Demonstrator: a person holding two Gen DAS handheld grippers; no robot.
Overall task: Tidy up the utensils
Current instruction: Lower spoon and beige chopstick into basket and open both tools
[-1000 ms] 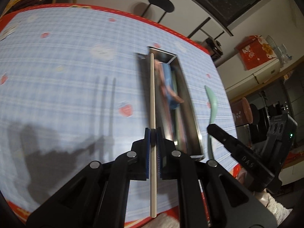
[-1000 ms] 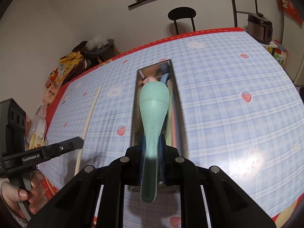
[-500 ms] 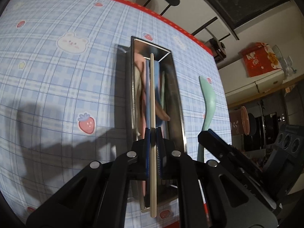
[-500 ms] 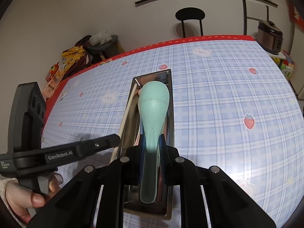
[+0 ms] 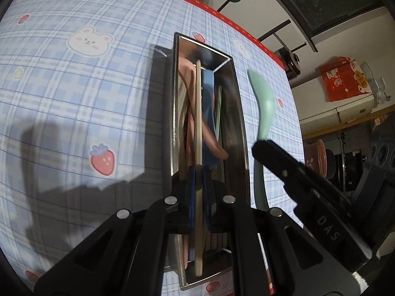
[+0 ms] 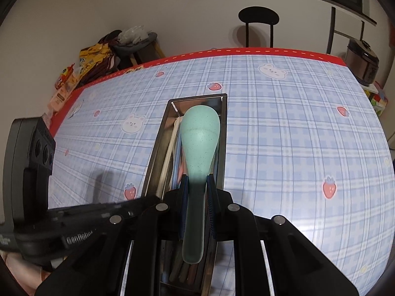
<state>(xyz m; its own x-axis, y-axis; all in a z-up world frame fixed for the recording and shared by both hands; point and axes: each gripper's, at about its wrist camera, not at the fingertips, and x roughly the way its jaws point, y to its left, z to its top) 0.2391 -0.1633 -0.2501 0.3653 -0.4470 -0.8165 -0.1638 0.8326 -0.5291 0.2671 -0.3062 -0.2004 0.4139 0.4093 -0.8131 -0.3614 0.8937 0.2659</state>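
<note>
Stool (image 6: 258,17) beyond table (image 6: 296,123)

left gripper (image 5: 199,192) clamps chopstick (image 5: 199,128) — over steel tray (image 5: 240,123) | green spoon (image 5: 263,103) beside

Both the left gripper (image 5: 199,192) and right gripper (image 6: 197,197) angle downward, fingers clamped.

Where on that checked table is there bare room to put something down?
Wide bare tablecloth lies on both sides of the metal tray, out to the red border. The tray itself is crowded with utensils, and both grippers hover over it.
</note>
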